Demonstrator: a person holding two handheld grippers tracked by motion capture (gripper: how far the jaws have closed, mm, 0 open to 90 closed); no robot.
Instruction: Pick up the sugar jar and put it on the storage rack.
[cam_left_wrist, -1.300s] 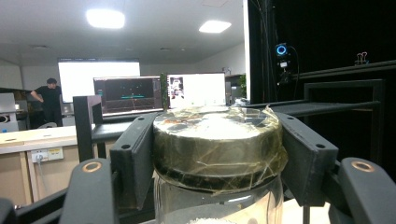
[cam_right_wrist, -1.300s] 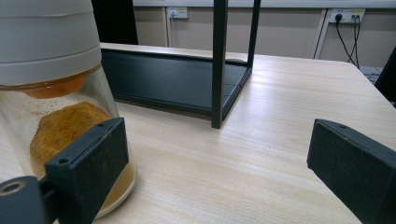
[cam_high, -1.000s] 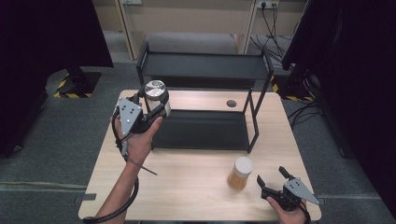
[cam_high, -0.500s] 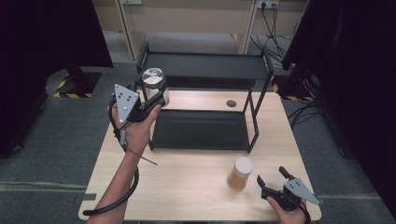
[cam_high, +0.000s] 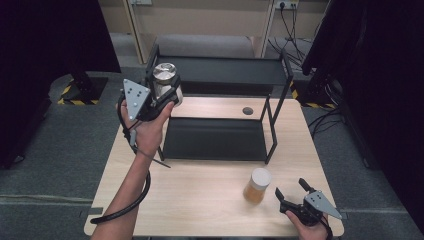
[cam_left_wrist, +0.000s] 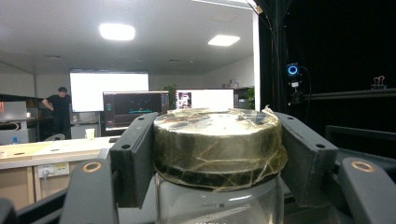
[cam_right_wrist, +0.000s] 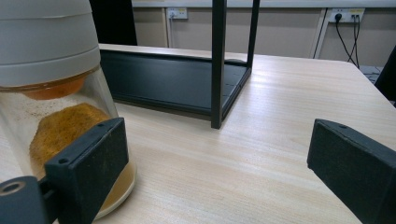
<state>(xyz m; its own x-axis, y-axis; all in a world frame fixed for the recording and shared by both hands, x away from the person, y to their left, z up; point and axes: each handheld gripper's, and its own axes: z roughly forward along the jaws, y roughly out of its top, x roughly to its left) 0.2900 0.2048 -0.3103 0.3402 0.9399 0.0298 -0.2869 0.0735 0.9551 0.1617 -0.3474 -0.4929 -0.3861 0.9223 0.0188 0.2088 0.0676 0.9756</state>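
Observation:
My left gripper (cam_high: 167, 95) is shut on a glass jar with a foil-covered lid (cam_high: 164, 73), held in the air beside the left end of the black two-tier rack (cam_high: 220, 75). In the left gripper view both pads clamp the jar's lid (cam_left_wrist: 217, 140) from either side. A second jar with a white lid and orange-brown powder (cam_high: 257, 185) stands on the table at the front right. My right gripper (cam_high: 295, 194) rests just right of it, open, with nothing between its fingers. In the right gripper view that jar (cam_right_wrist: 56, 93) stands beside the left pad (cam_right_wrist: 91, 158).
The wooden table (cam_high: 200, 200) carries the rack, whose lower tray (cam_high: 212, 138) sits on the tabletop. A round cable hole (cam_high: 247, 110) is behind the tray. Dark curtains and stands flank the table, and a cable (cam_high: 125, 205) trails from my left gripper.
My left gripper has lifted the foil-lidded jar upward and toward the rack's upper shelf. The right gripper and the white-lidded jar have stayed put.

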